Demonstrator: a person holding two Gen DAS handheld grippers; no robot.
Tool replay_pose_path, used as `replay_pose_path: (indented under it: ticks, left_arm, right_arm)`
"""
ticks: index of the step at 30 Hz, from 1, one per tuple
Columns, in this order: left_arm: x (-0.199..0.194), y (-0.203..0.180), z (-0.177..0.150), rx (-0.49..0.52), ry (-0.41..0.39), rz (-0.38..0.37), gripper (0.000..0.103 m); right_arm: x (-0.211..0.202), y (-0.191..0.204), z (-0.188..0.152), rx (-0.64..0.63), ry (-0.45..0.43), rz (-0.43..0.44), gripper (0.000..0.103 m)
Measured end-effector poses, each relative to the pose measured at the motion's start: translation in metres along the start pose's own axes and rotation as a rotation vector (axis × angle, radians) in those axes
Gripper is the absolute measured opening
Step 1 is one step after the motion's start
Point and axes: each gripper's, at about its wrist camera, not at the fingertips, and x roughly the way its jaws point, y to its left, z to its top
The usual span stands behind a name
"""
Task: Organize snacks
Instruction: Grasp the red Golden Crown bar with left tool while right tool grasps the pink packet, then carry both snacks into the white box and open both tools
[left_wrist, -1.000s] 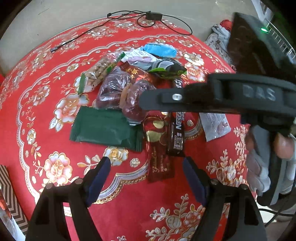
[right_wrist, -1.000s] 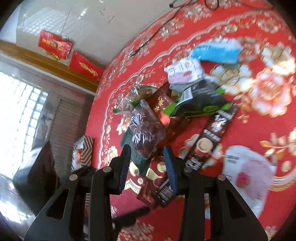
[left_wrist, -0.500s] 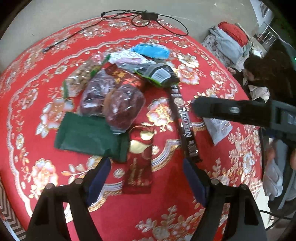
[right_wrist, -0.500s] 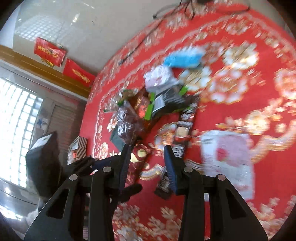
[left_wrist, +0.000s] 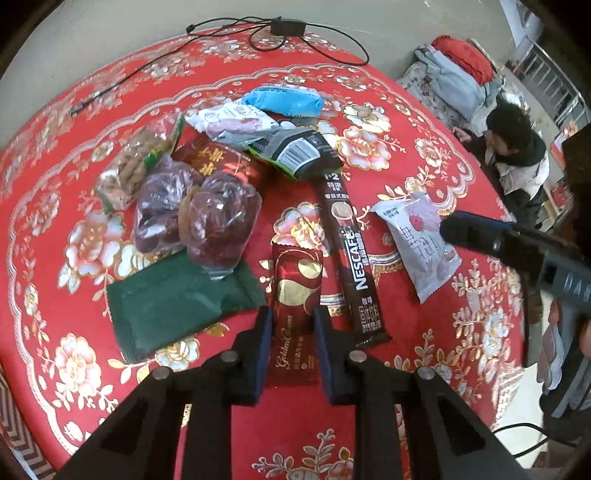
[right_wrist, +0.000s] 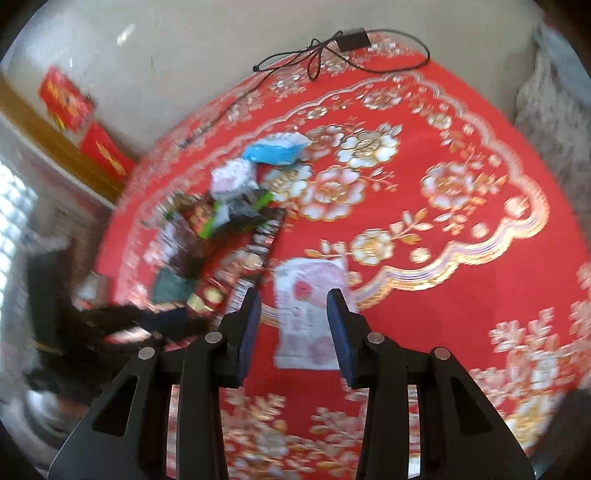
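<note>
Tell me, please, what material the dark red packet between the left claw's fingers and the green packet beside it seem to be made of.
The dark red packet looks like glossy foil-laminated plastic: it glints, with metallic gold print. The green packet looks like matte plastic film or coated paper: flat, dull, with no highlights and a crimped edge. I cannot tell which.

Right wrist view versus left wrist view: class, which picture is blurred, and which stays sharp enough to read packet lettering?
Right wrist view: motion-smeared, the pale pink-printed packet unreadable. Left wrist view: sharp, the long dark brown coffee stick legible; both bent by fisheye distortion.
</note>
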Motion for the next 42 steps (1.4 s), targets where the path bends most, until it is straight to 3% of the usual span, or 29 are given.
replay_pose_path:
  ticks: [2,3,5,11,14,19,25,30,35,42]
  left_arm:
    - [0.002,-0.007,0.0,0.026,0.002,0.021,0.034]
    - [0.002,-0.01,0.0,0.032,0.002,0.018,0.04]
    - [0.003,-0.014,0.001,0.035,-0.002,0.021,0.043]
    - [0.003,-0.011,0.003,0.009,-0.01,0.02,0.042]
    - [0.003,-0.011,0.002,0.016,-0.012,0.056,0.03]
    - [0.0,0.003,-0.001,-0.034,-0.015,-0.001,0.027]
    - [-0.011,0.012,-0.014,-0.057,-0.033,0.006,0.026]
    - [-0.037,0.026,-0.03,-0.087,-0.077,0.02,0.026]
    - [-0.065,0.052,-0.05,-0.139,-0.123,0.053,0.026]
    - [-0.104,0.105,-0.092,-0.263,-0.171,0.156,0.026]
  right_arm:
    - [0.004,0.008,-0.004,-0.068,0.016,-0.072,0.05]
    - [0.007,0.011,-0.005,-0.091,0.023,-0.096,0.05]
    - [0.014,0.013,-0.007,-0.118,0.042,-0.131,0.05]
    - [0.031,0.019,-0.003,-0.148,0.061,-0.175,0.052]
    - [0.036,0.028,-0.002,-0.18,0.063,-0.205,0.057]
    - [0.041,0.041,-0.009,-0.321,0.069,-0.269,0.054]
    - [0.023,0.03,-0.014,-0.303,0.058,-0.211,0.053]
    - [0.004,0.052,-0.021,-0.315,0.019,-0.161,0.053]
    - [0.003,0.101,-0.021,-0.38,0.009,-0.081,0.053]
    - [0.025,0.184,-0.024,-0.517,0.035,0.035,0.053]
